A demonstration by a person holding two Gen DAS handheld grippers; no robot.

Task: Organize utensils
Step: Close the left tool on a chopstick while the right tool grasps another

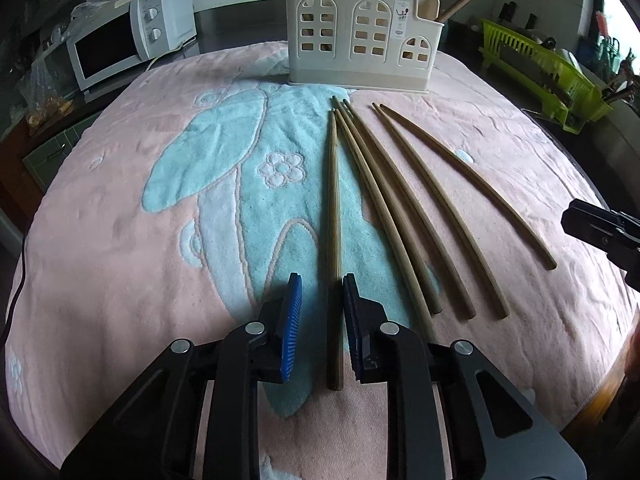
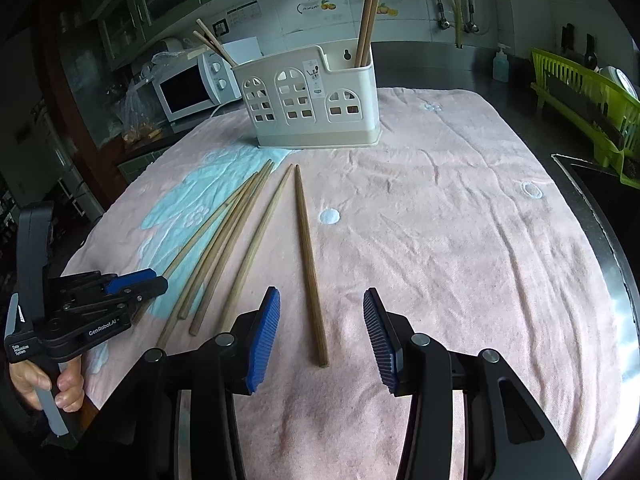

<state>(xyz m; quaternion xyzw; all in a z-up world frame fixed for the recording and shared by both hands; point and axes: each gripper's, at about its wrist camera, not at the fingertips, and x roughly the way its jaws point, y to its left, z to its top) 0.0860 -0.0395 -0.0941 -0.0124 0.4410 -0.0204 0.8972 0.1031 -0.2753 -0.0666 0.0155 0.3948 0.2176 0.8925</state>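
Several wooden chopsticks lie side by side on a pink towel (image 1: pixel 120 220). My left gripper (image 1: pixel 322 280) straddles the leftmost chopstick (image 1: pixel 333 208). Its right pad lies against the stick, while a gap shows at the left pad, so it is open. In the right wrist view my right gripper (image 2: pixel 322 320) is open wide around the rightmost chopstick (image 2: pixel 308 264), touching nothing. The left gripper (image 2: pixel 158 278) shows at the left there, held by a person's hand (image 2: pixel 40 384). A cream utensil holder (image 1: pixel 360 44) (image 2: pixel 316 108) stands upright at the far end with a few chopsticks in it.
A white microwave (image 1: pixel 120 40) sits beyond the towel's far left corner. A green dish rack (image 1: pixel 548 68) (image 2: pixel 592 100) stands at the right, with a dark sink edge (image 2: pixel 592 200) along the towel's right side. A soap bottle (image 2: pixel 501 65) is behind.
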